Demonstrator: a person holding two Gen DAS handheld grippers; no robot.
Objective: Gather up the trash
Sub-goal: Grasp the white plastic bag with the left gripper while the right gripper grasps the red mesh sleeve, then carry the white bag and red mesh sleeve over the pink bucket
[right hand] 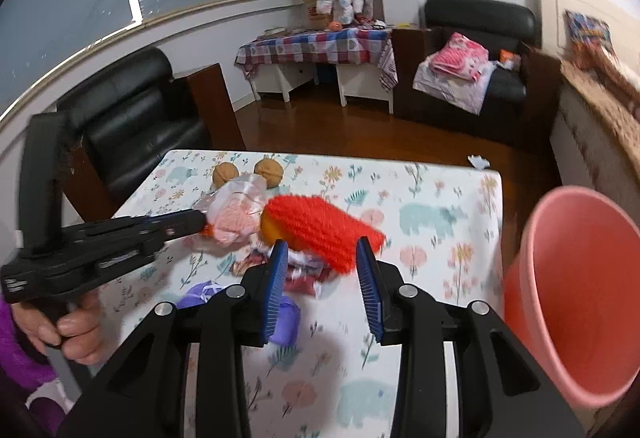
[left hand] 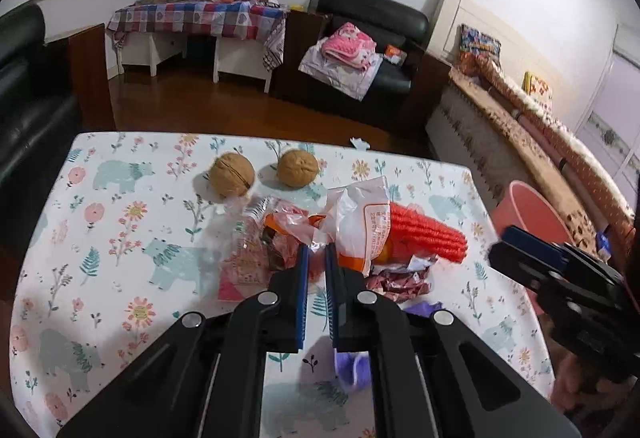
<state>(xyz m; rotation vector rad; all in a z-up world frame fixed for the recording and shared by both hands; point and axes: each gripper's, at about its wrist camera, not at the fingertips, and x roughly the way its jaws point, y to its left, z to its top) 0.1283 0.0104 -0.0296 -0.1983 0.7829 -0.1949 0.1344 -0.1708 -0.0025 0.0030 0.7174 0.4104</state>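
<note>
- Left gripper (left hand: 316, 252) is pinching a crumpled plastic bag (left hand: 352, 214); its blue pads (left hand: 303, 278) are standing nearly together, with a thin fold of film between the tips.
- Right gripper (right hand: 322, 252) is hovering with its jaws spread wide, nothing between them, just in front of the red foam net (right hand: 320, 226).
- Trash pile is sitting near the middle of the table (left hand: 120, 238), on a cloth printed with bears and flowers.
- Plastic bag is lying against the red foam net; an orange object (right hand: 270, 228) is showing under the net's near edge, and it is not clear what it is.
- Crumpled red wrappers (left hand: 396, 280) are lying beneath the net, touching it.
- Purple item (right hand: 286, 320) is lying on the cloth just below the right gripper's left finger.
- Two walnuts (left hand: 232, 174) are sitting side by side beyond the pile, apart from it, toward the far edge.
- Pink bin (right hand: 576, 290) is standing off the table's right side, its mouth facing the right wrist camera.
- Person's hand (right hand: 78, 330) is gripping the left tool's handle, seen at lower left in the right wrist view.
</note>
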